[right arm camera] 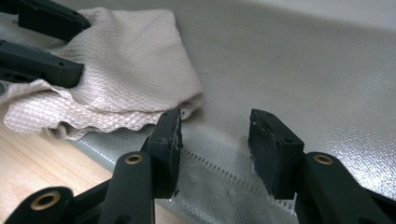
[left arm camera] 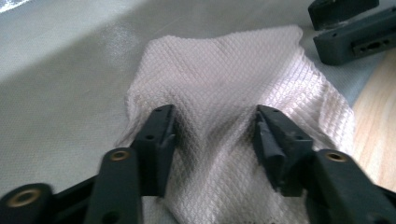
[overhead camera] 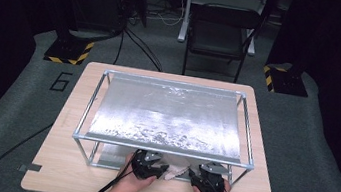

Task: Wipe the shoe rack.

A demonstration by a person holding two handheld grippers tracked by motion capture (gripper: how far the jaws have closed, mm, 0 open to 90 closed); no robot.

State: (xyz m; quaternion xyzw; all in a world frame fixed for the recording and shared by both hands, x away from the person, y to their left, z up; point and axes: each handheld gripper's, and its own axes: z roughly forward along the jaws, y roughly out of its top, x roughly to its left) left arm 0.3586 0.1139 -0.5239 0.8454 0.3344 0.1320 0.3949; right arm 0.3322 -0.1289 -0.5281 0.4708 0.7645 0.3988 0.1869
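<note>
A crumpled pinkish-white waffle-weave cloth (overhead camera: 175,171) lies at the near edge of a silver sheet (overhead camera: 165,115), partly on the wooden table (overhead camera: 62,171). My left gripper (overhead camera: 161,168) stands on the cloth (left arm camera: 219,79) with its jaws apart, the fabric bunched between the left gripper's (left arm camera: 212,123) tips. Its pads do not press the cloth together. My right gripper (overhead camera: 193,172) is open just right of the cloth (right arm camera: 126,56). The right gripper (right arm camera: 215,128) hovers over the sheet's (right arm camera: 303,70) stitched edge with nothing between its fingers. The two grippers face each other across the cloth.
A low metal rod frame (overhead camera: 163,149) surrounds the silver sheet, and its near rail runs just above both grippers. Bare table wood lies to the left and right of the hands. A black folding chair (overhead camera: 217,37) stands beyond the table.
</note>
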